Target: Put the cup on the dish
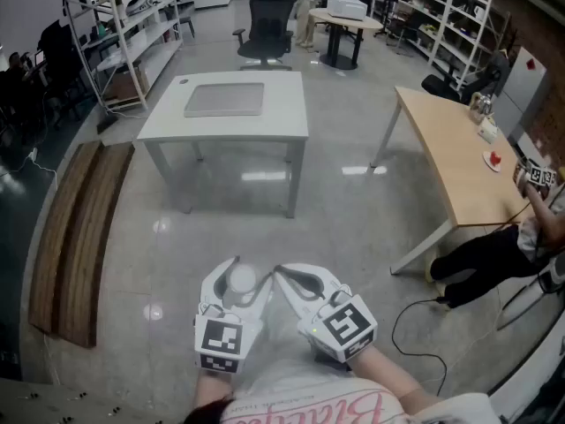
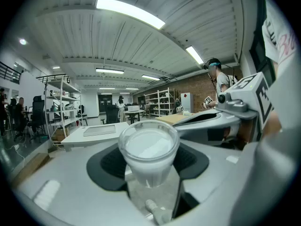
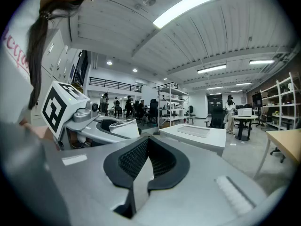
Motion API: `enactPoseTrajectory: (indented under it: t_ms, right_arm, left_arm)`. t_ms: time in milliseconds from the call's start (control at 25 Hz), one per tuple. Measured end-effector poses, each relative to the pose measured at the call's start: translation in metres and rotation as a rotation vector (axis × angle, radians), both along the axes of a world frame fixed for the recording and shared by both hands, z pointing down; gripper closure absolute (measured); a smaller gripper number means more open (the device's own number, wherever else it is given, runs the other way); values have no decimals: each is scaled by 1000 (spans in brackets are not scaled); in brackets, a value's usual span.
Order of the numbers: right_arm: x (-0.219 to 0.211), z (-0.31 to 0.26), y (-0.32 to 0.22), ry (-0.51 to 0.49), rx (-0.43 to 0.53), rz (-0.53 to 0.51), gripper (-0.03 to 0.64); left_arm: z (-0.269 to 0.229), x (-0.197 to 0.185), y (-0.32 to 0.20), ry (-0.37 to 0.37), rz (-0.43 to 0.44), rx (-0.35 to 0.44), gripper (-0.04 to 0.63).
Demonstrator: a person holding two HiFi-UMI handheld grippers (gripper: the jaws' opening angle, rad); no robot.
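Note:
A clear plastic cup (image 1: 242, 281) with a white inside stands upright between the jaws of my left gripper (image 1: 252, 270), which is shut on it; the black pads press its sides in the left gripper view, cup (image 2: 148, 147). My right gripper (image 1: 291, 278) is right beside it, shut with nothing in it, its pads (image 3: 136, 160) meeting. Both are held close to my body, above the floor. A flat grey rectangular dish (image 1: 224, 100) lies on the white table (image 1: 287, 122) far ahead. The right gripper view shows the cup (image 3: 126, 127) to its left.
A long wooden table (image 1: 450, 157) stands to the right, with a seated person (image 1: 521, 246) at its end and a cable (image 1: 424, 321) on the floor. Wooden planks (image 1: 75, 228) lie at the left. Shelves (image 1: 124, 34) and an office chair (image 1: 265, 29) are behind the white table.

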State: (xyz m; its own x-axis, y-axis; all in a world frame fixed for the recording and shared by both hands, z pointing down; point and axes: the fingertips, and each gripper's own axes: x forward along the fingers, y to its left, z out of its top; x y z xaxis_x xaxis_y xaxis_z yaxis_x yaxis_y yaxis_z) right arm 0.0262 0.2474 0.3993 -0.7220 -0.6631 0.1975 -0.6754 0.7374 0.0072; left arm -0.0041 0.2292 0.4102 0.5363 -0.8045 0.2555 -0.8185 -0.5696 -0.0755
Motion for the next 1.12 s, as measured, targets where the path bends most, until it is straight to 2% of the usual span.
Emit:
enactPoseTrajectory:
  t_ms: [560, 800, 1120]
  right_arm:
    - [-5, -7, -2, -5, 29, 3, 617]
    - [-3, -10, -22, -50, 21, 19, 617]
    - [-11, -5, -64, -41, -4, 12, 615]
  left_arm:
    - [-7, -8, 3, 13, -26, 7, 334]
    - [-6, -11, -18, 17, -27, -7, 334]
    - [-1, -22, -59, 9, -40, -32, 334]
